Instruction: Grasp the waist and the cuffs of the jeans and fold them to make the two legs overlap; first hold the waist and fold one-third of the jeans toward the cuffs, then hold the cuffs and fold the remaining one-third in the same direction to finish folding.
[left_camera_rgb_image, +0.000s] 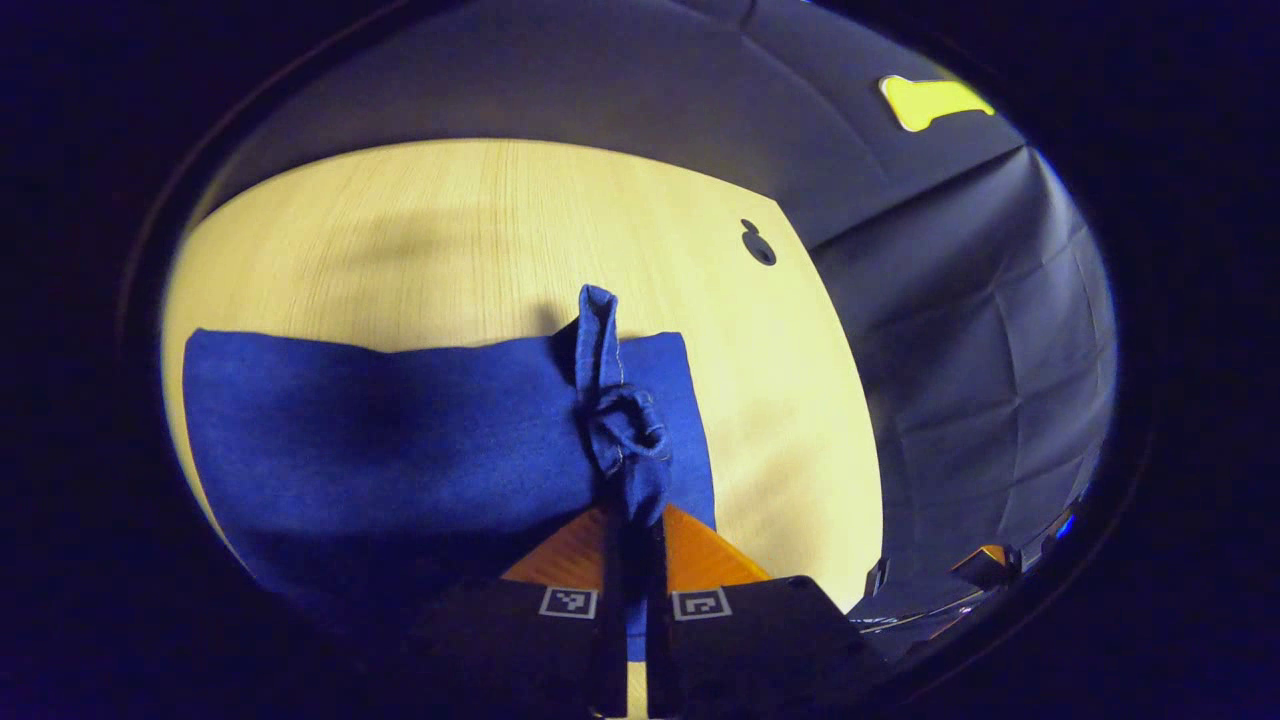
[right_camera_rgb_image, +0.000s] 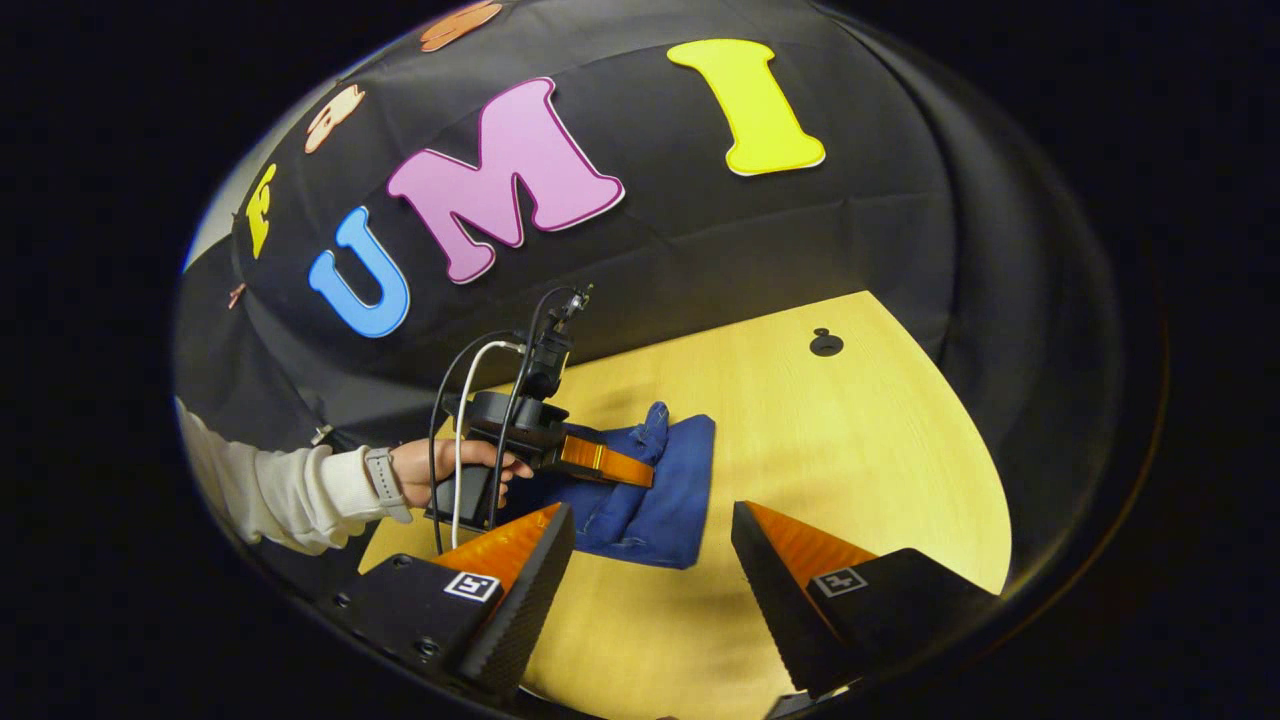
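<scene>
In the left gripper view, the left gripper (left_camera_rgb_image: 634, 520) is pinching a bunched fold of the jeans (left_camera_rgb_image: 400, 440), which are lying across the middle of the table (left_camera_rgb_image: 450, 230). In the right gripper view, the right gripper (right_camera_rgb_image: 650, 540) is hanging wide apart at lower centre, near the jeans.

Jeans (left_camera_rgb_image: 400, 440) lower edge cut off

Matt denim jeans (left_camera_rgb_image: 400, 430) on smooth wood-grain table (left_camera_rgb_image: 450, 230).
</scene>
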